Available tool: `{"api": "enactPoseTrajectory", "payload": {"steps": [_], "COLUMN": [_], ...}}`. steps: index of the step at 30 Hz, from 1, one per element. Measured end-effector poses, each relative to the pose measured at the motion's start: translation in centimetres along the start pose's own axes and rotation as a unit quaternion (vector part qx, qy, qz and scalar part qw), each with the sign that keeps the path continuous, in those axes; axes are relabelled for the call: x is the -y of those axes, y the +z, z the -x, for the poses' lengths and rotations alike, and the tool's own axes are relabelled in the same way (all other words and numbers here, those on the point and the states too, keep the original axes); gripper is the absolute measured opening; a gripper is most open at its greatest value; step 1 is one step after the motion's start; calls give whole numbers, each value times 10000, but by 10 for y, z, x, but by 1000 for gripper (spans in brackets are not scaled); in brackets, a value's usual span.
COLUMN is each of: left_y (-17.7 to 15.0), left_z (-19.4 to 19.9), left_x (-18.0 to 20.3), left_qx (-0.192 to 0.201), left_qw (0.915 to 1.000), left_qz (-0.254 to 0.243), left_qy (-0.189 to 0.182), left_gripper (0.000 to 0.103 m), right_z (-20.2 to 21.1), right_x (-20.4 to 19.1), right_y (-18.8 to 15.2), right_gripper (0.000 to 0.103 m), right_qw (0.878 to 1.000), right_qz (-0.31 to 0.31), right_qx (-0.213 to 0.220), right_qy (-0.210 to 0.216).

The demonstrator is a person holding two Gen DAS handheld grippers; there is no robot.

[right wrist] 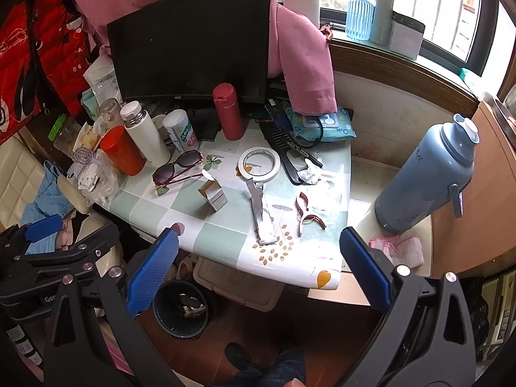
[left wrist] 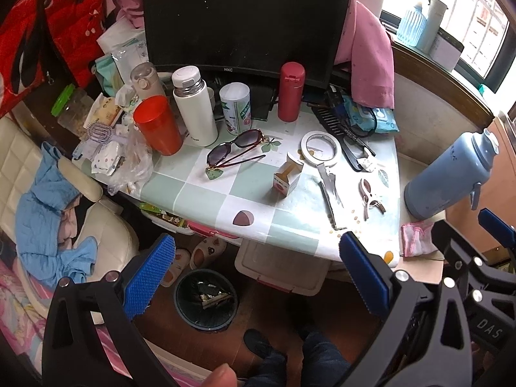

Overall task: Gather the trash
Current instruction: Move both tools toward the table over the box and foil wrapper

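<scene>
A small open cardboard box [left wrist: 287, 177] [right wrist: 213, 195] stands mid-table. A flattened silver wrapper [left wrist: 329, 193] [right wrist: 262, 216] lies to its right, and a crumpled white paper [left wrist: 367, 163] [right wrist: 309, 174] lies by the black comb. A dark waste bin [left wrist: 206, 300] [right wrist: 180, 309] with some trash inside stands on the floor under the table's front edge. My left gripper [left wrist: 258, 277] is open and empty, held above the bin in front of the table. My right gripper [right wrist: 261, 271] is open and empty, held before the table's front edge.
The table [left wrist: 206, 193] also holds sunglasses [left wrist: 238, 148], a tape roll [left wrist: 321, 146], a clip [left wrist: 371, 196], an orange cup [left wrist: 158, 125], flasks and a monitor [left wrist: 245, 22]. A blue thermos [right wrist: 429, 174] stands at the right. A storage box [left wrist: 280, 267] sits beneath the table.
</scene>
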State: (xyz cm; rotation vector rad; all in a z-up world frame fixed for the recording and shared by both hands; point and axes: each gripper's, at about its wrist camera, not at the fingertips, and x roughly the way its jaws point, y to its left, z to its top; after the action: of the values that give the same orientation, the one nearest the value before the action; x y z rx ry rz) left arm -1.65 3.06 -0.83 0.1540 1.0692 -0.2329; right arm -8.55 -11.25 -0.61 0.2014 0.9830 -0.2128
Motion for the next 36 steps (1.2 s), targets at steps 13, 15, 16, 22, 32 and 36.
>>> {"api": "enactPoseTrajectory", "payload": {"steps": [13, 15, 16, 22, 32, 36], "left_y": [-4, -4, -4, -6, -4, -3], "left_z": [4, 4, 3, 6, 0, -7], "left_x": [-11, -13, -10, -13, -20, -13], "left_qx": [55, 53, 49, 60, 81, 9], "left_qw": [9998, 9998, 9998, 9998, 9995, 9996], "left_qz": [-123, -126, -114, -125, -25, -115], "left_qy": [-141, -154, -137, -156, -311, -269], "left_gripper": [99, 99, 99, 99, 99, 99], "right_z": [6, 6, 7, 8, 6, -2], "right_x": [-9, -11, -12, -14, -18, -10], "right_y": [-5, -6, -6, -7, -7, -3], "right_gripper": [99, 99, 99, 99, 99, 99], "right_qw": [10000, 10000, 10000, 9999, 9999, 9999], "right_qz": [-38, -35, -39, -33, -36, -73], "right_qx": [42, 46, 46, 45, -31, -58], "right_qy": [-63, -75, -80, -88, -108, -130]}}
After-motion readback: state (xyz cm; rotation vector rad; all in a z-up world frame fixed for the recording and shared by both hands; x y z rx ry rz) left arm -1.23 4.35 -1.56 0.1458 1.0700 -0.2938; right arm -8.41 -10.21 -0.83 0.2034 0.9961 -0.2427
